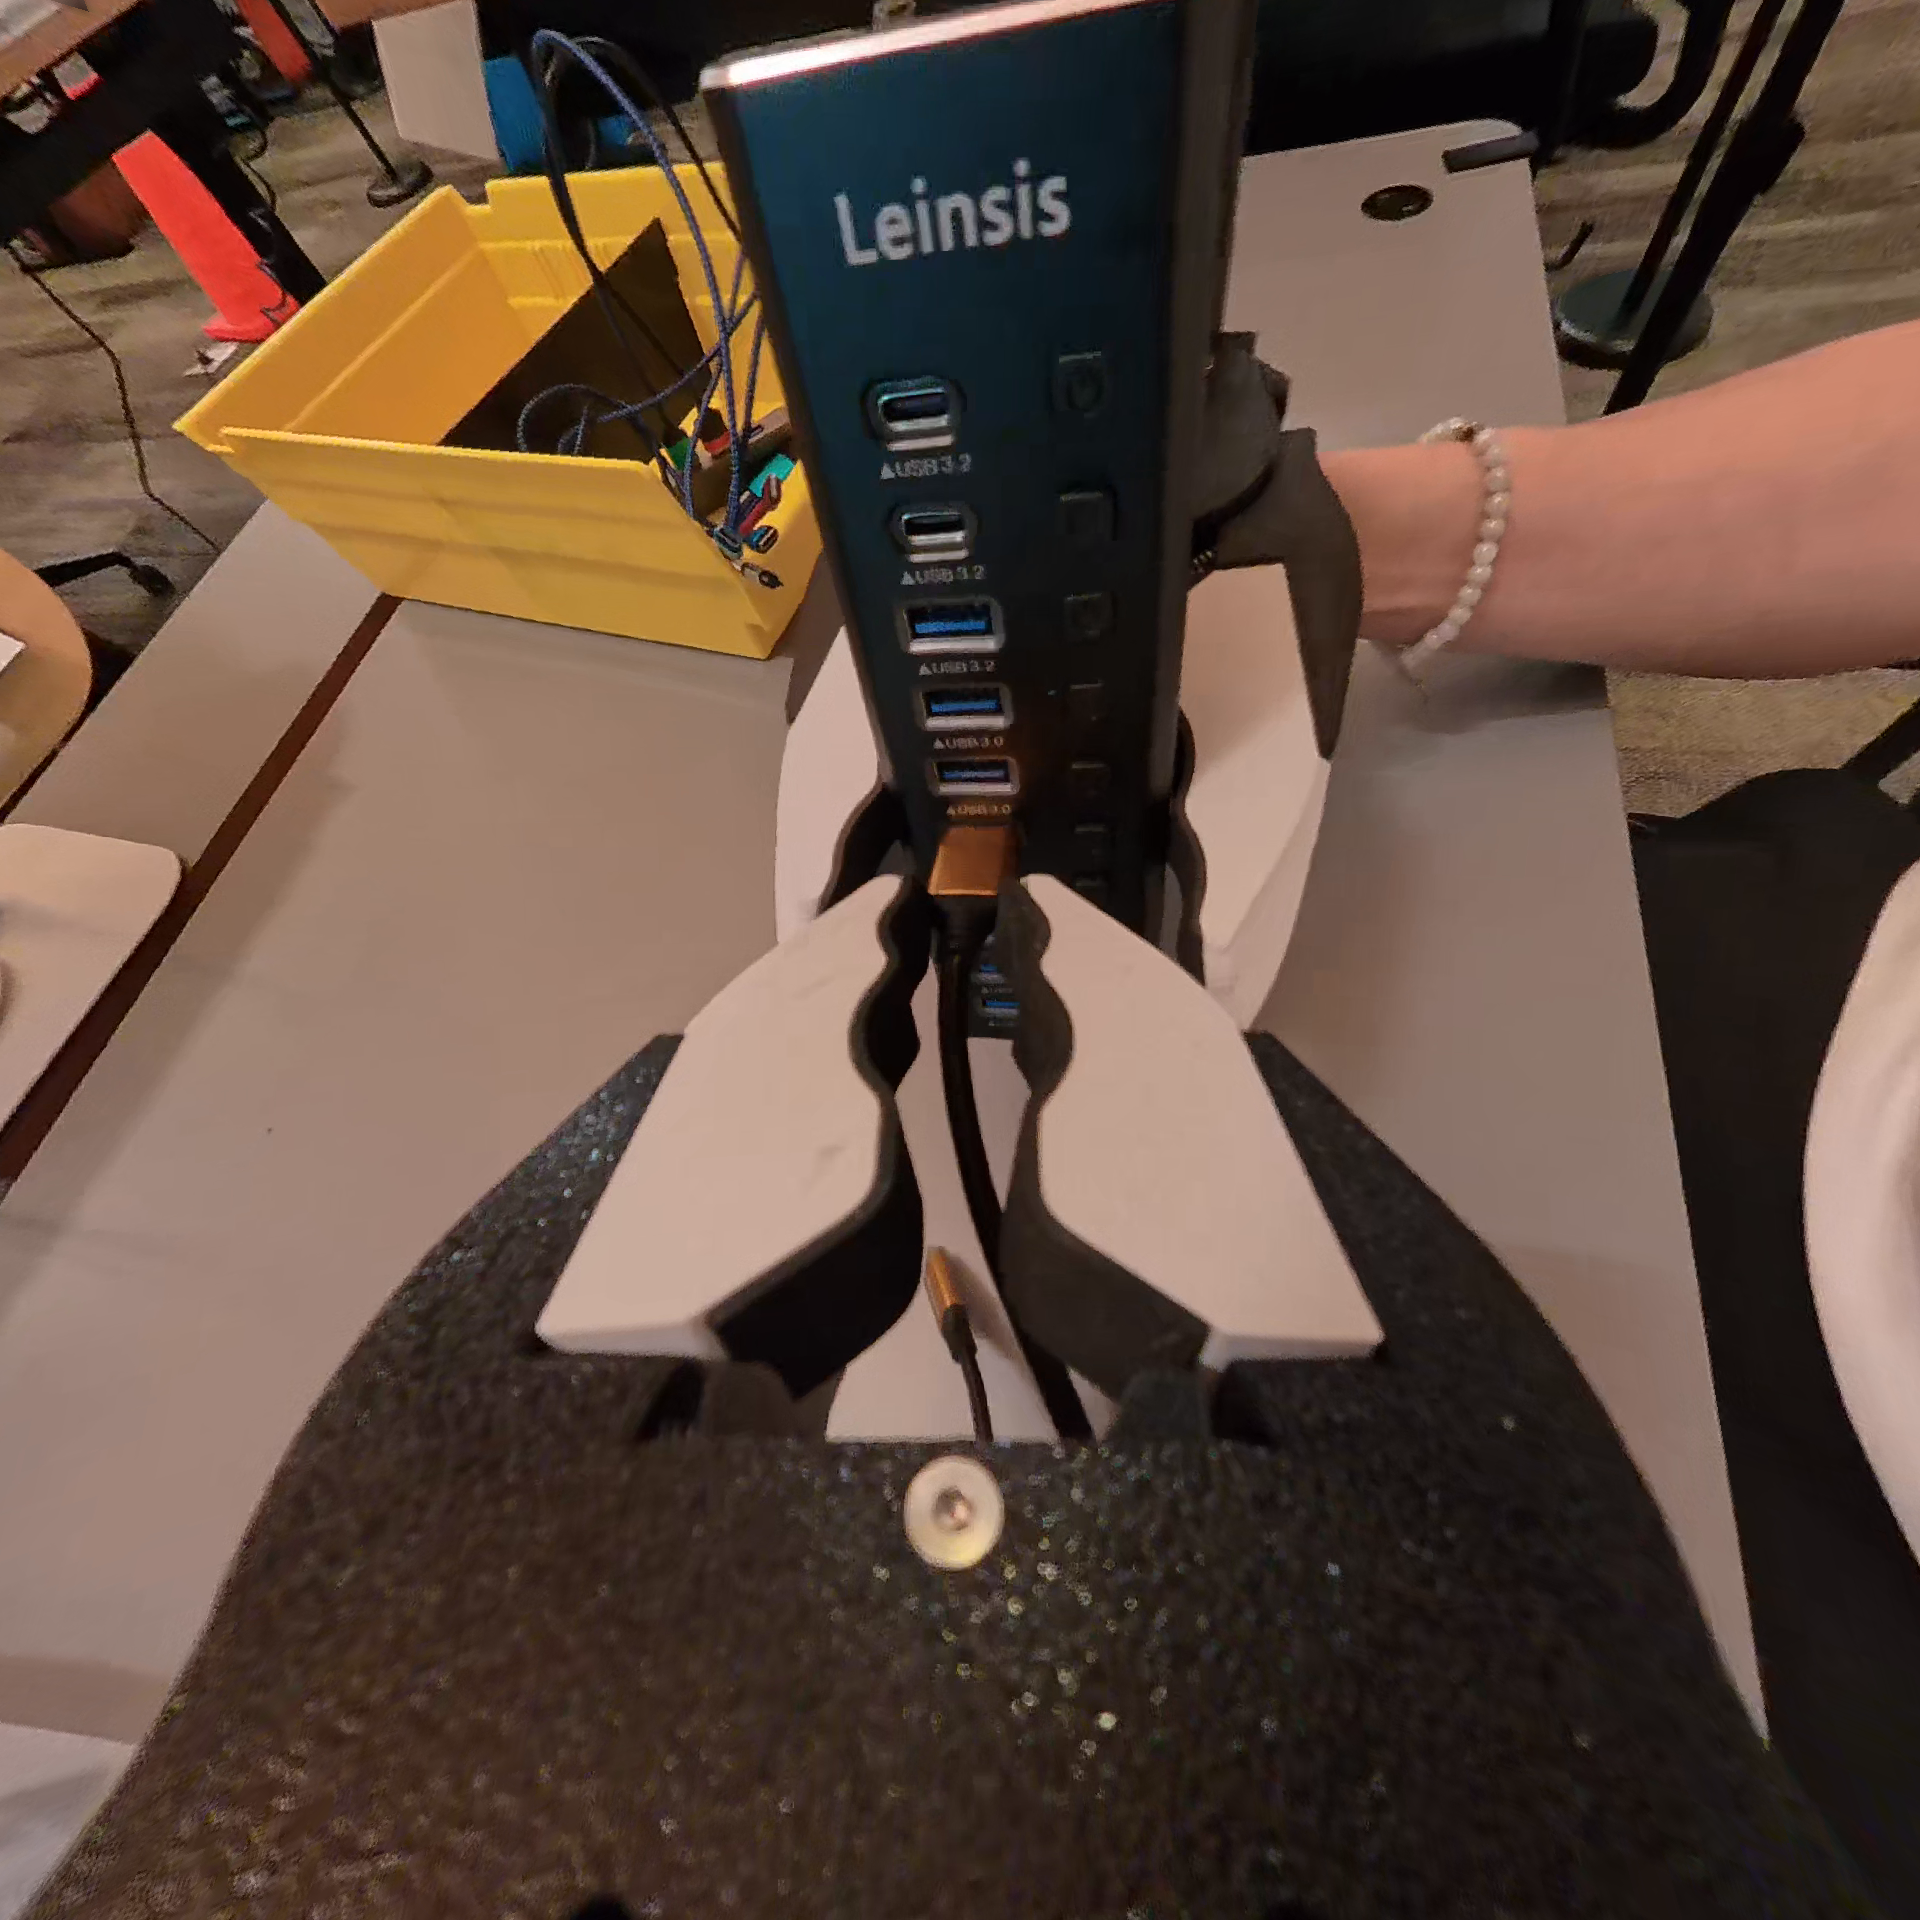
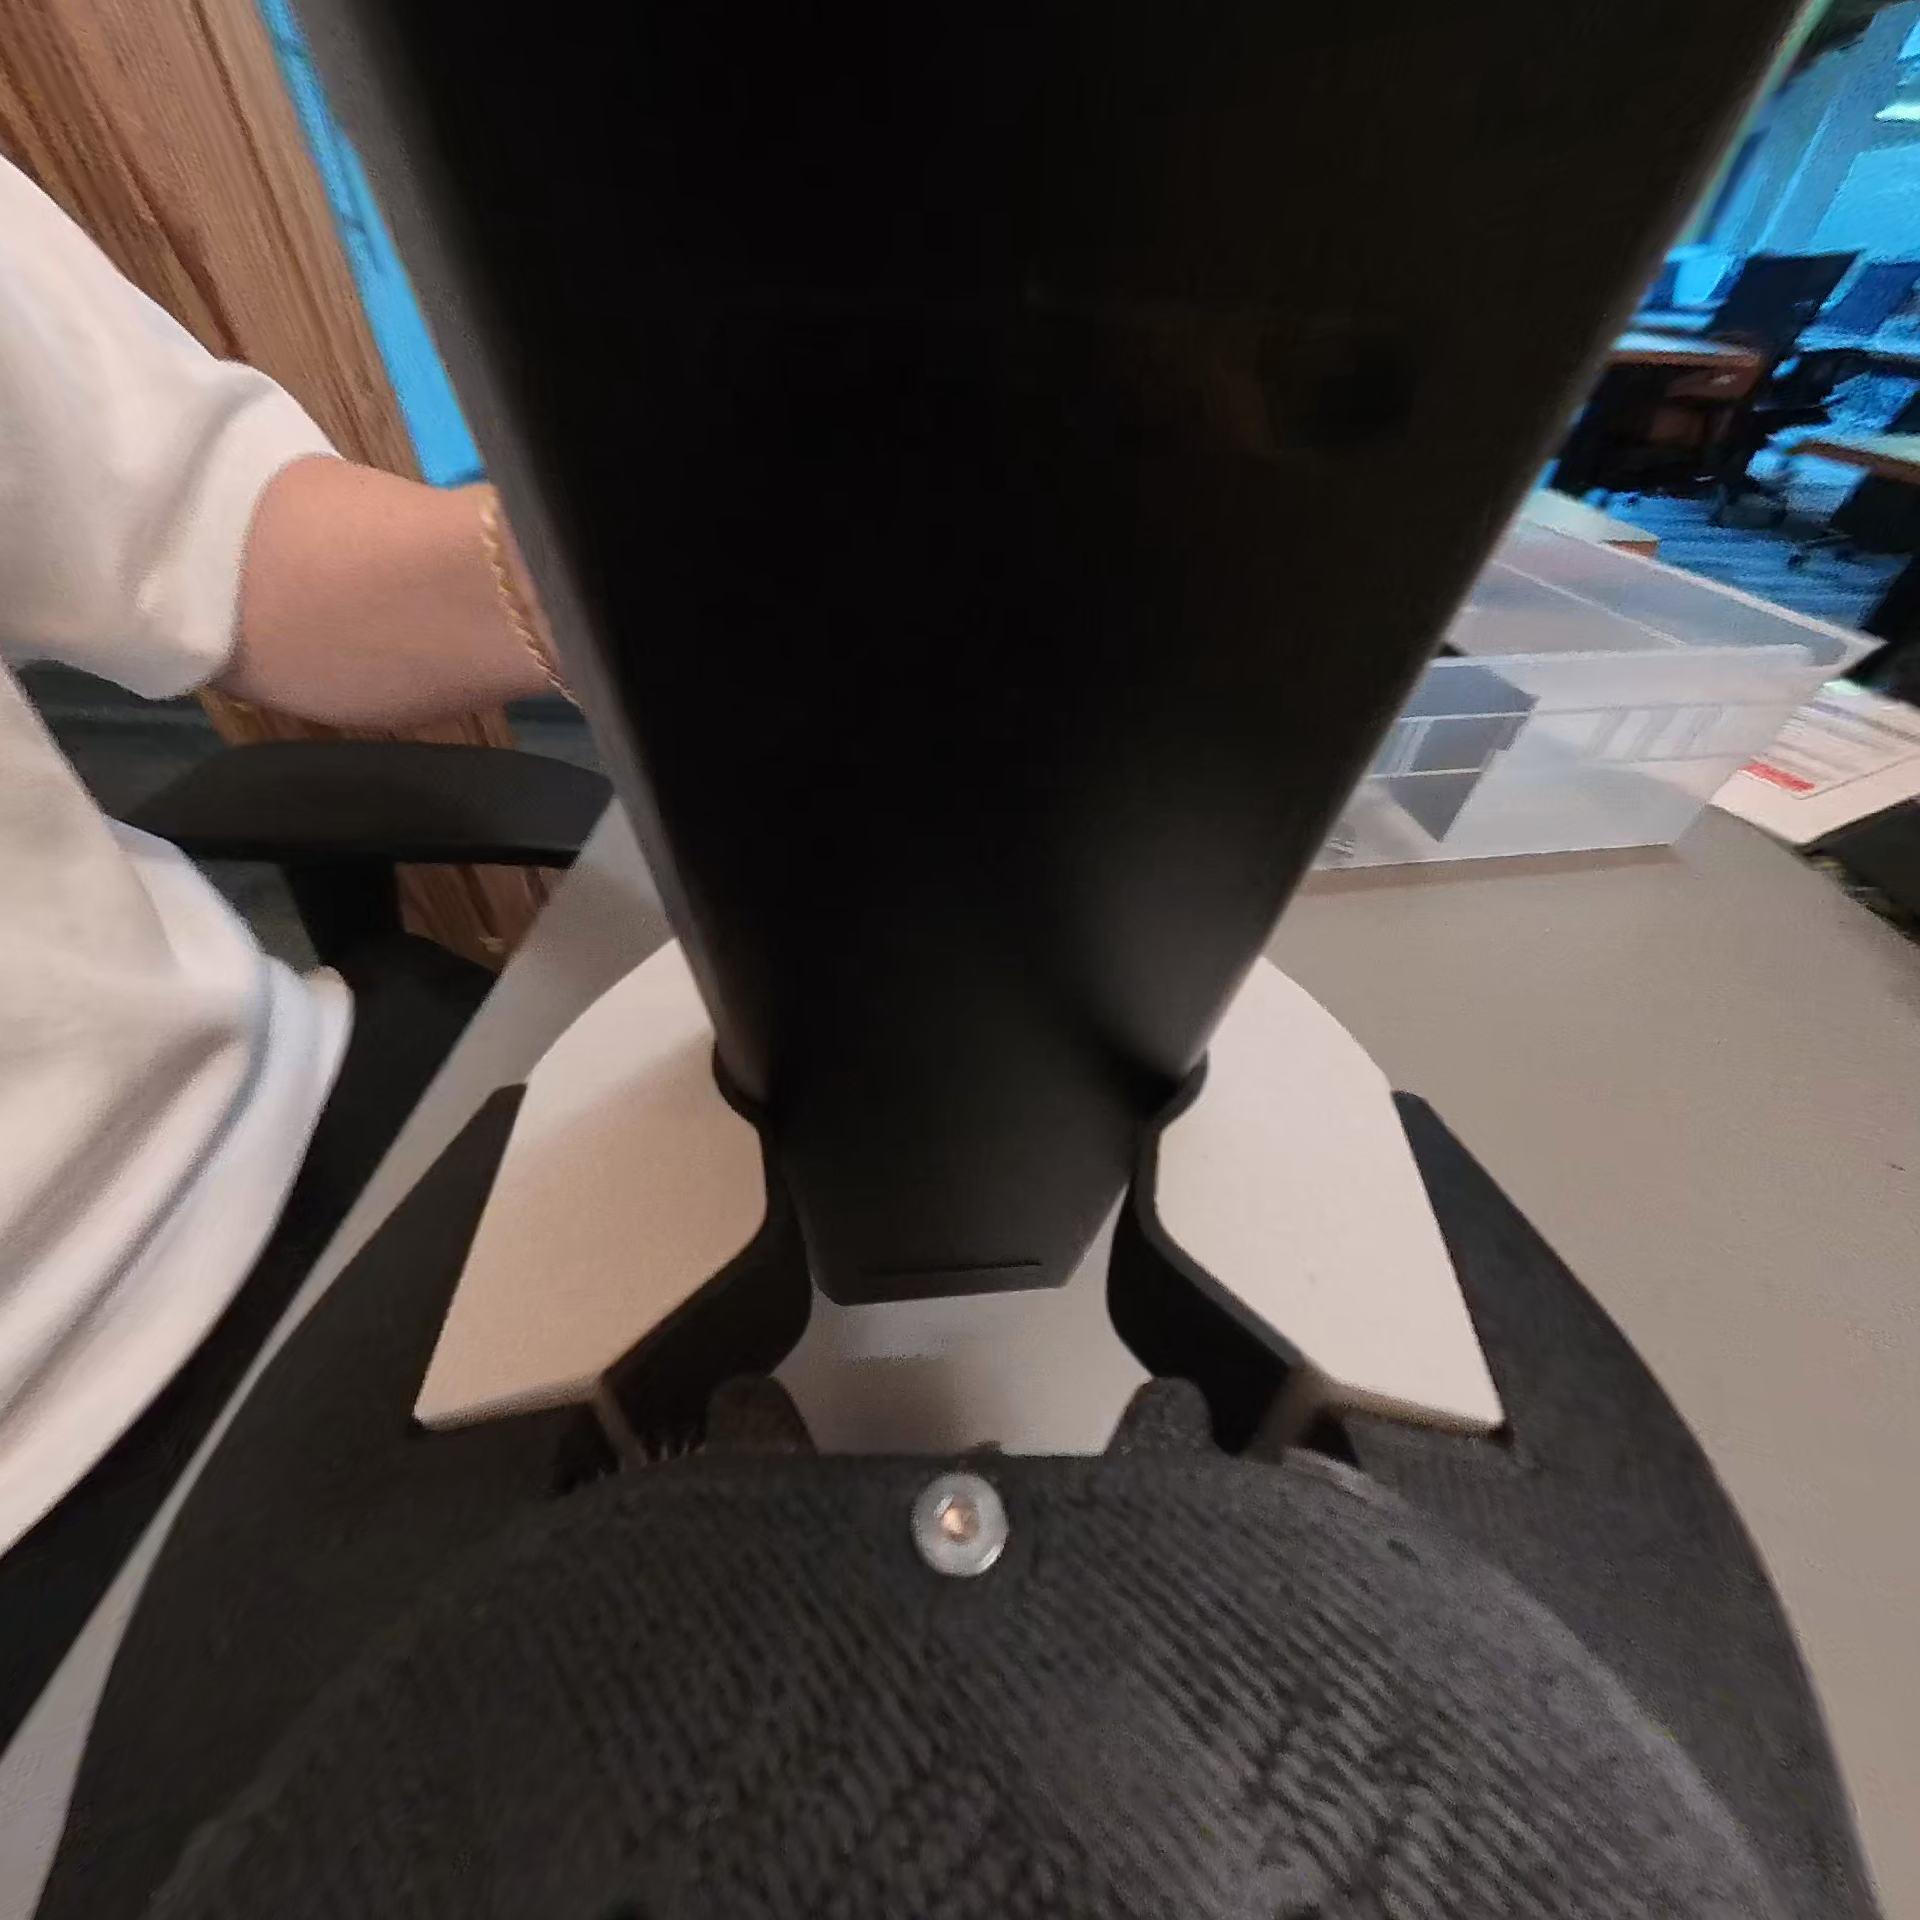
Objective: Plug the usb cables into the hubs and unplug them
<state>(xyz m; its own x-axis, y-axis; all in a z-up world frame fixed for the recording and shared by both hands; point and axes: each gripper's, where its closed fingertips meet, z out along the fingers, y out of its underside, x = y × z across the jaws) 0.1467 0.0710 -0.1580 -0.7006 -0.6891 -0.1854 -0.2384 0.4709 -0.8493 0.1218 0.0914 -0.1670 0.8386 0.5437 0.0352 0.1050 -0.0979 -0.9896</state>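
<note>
Left wrist view: even, moderately bright indoor light from overhead. Shadows on the grey table [image 1: 499,935] are soft and short. A faint sheen shows along the top edge of the dark hub [image 1: 966,416]; its ports are sharp. The yellow bin [image 1: 436,499] is slightly soft. Straight lines bow toward the frame edges, a wide-angle effect.

Right wrist view: dimmer and more contrasty. The hub's back [image 2: 997,520] fills the centre as a near-black mass without detail. The sleeve [image 2: 135,436] and clear box [image 2: 1621,727] are blurred. The background has a blue cast.
</note>
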